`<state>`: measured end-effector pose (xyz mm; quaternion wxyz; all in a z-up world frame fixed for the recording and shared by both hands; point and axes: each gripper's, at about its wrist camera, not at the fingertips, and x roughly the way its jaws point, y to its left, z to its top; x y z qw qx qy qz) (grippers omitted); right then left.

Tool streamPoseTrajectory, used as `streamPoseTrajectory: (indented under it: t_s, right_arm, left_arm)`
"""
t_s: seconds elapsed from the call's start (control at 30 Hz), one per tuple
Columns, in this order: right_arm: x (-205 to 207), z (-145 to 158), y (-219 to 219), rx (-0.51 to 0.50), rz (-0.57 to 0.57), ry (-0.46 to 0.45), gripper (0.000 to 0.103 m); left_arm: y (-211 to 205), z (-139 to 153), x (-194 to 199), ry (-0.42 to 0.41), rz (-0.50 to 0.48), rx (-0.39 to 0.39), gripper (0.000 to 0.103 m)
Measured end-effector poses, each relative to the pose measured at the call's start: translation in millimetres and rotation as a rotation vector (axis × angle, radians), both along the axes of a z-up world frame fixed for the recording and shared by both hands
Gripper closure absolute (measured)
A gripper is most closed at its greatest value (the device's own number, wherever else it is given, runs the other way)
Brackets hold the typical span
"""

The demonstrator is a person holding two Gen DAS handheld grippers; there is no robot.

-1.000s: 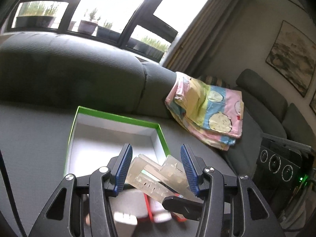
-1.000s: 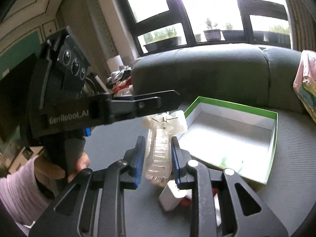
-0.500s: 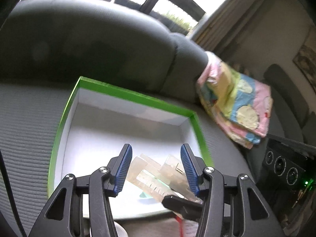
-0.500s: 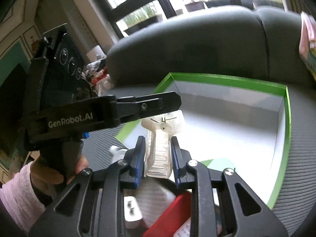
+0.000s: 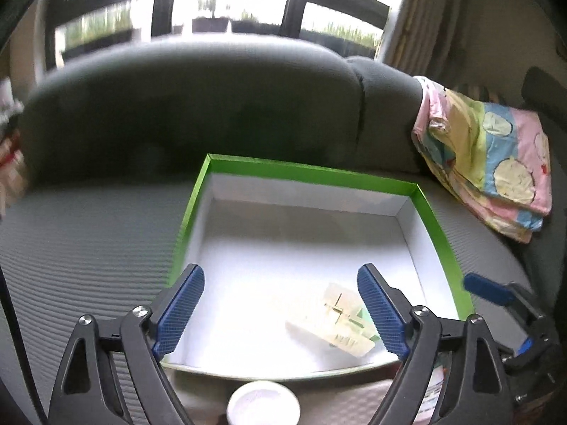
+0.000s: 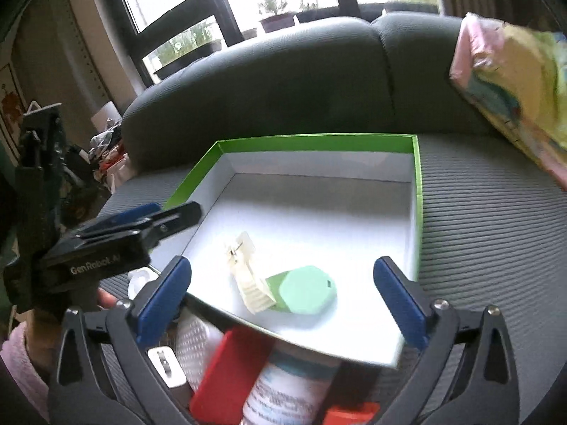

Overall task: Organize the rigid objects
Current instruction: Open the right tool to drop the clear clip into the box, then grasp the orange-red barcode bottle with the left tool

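Now both grippers stand wide apart with nothing between the pads. The left gripper (image 5: 280,304) has just been opening; the translucent plastic piece (image 5: 336,318) that it clamped a second ago, jointly with the right gripper (image 6: 281,297), lies loose on the white floor of the green-rimmed box (image 5: 301,171). The right gripper's jaws have likewise just been opening, and the gap between them is bare.

Position of the piece: near the box's front edge, lying flat, one end resting on or against a mint-green flat object (image 6: 306,288) already in the box. Whether it lies on top of that object or only touches it cannot be told; the wrist views disagree slightly because of blur.

Compared with half a second ago, both cameras look more steeply into the box, and the piece is no longer upright between the right pads.

Reading: release complete, one rigid item placed. The box sits on the grey sofa seat (image 6: 496,230), with most of its floor bare.

Outside the box, just below its near rim, several items wait: a red case (image 6: 226,372), a white labelled bottle (image 6: 283,393), a white charger-like block (image 6: 166,368), and a white round cap (image 5: 264,403). These look like the remaining work. A folded patterned cloth (image 5: 492,173) lies on the seat at the right, well apart from the box.
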<state>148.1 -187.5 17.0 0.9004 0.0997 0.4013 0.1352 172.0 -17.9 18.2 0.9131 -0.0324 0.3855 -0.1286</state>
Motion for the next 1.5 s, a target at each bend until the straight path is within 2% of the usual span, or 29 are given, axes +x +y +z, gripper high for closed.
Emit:
streamPoseTrajectory:
  t_s: [0.03,0.07,0.47,0.7,0.83,1.0,1.17,1.37,1.5]
  right_arm:
    - [-1.0,2.9,-1.6,-0.009,-0.009,-0.009,0.001]
    - [-5.7,6.5,-1.9,-0.016,-0.016,-0.022,0.001]
    - [-67.9,44.4,-4.9,-0.046,-0.041,-0.131,0.001]
    - [-101.2,55.2,-14.1,-0.039,-0.072,-0.132,0.001]
    - [-117.1,54.7,-23.1,-0.033,-0.09,-0.111,0.001]
    - [-138.3,48.7,-32.6,-0.031,-0.108,-0.086,0.001]
    - [-156.7,38.8,-37.2,-0.039,-0.099,-0.061,0.001]
    - [-175.7,14.3,-43.4,-0.05,-0.073,-0.008,0.001]
    - [-182.1,-9.9,-48.4,-0.05,-0.068,0.03,0.002]
  left_arm:
    - [0.3,5.6,-8.1,-0.029,0.005,0.019,0.001]
    - [-1.6,9.4,-12.2,-0.049,0.009,0.028,0.0]
    - [-9.2,51.6,-67.5,-0.204,0.022,0.126,0.0]
    - [-12.5,65.4,-101.4,-0.234,0.003,0.137,0.0]
    - [-11.3,62.0,-118.9,-0.211,-0.015,0.138,0.0]
    - [0.2,48.9,-131.2,-0.14,-0.019,0.123,0.0]
    - [14.2,36.7,-144.9,-0.076,-0.031,0.053,0.001]
    - [-4.9,17.8,-161.4,-0.004,-0.181,-0.075,0.001]
    - [-39.4,8.3,-165.8,0.024,-0.28,-0.071,0.001]
